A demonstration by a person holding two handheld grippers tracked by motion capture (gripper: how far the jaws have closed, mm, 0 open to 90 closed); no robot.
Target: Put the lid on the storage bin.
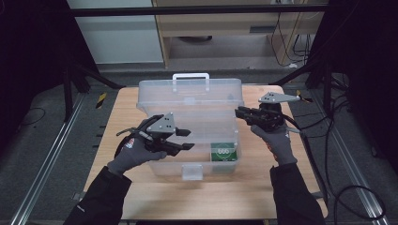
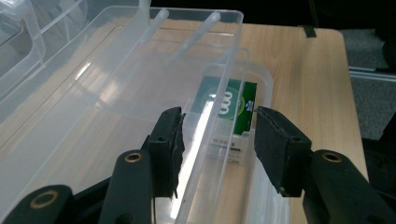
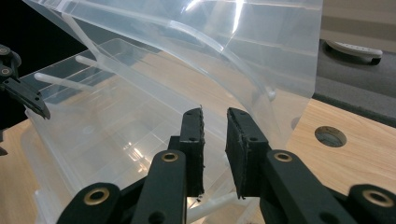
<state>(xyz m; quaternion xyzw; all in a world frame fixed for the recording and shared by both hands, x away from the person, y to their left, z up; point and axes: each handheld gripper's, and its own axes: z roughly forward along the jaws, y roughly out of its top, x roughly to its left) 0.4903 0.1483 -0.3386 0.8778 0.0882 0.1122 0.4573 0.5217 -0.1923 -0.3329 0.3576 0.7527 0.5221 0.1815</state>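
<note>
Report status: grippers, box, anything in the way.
Left hand-held gripper open astride box wall. Right hand-held gripper open at lid. Green pack inside. Nothing in the way.

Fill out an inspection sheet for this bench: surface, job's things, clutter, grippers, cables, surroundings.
Surface: wooden table, with a round hole near the box.
Job's things: clear plastic box, lid raised; green packet inside at its front right corner.
Clutter: nothing seen.
Grippers: left gripper open, jaws astride an inner wall of the box, pads not touching it; right gripper at the lid's edge, jaws narrowly apart, grip on the lid unclear.
Cables: one trails from the right gripper; more lie on the floor at right.
Surroundings: dark frame posts, grey floor, pale cabinet behind.
</note>
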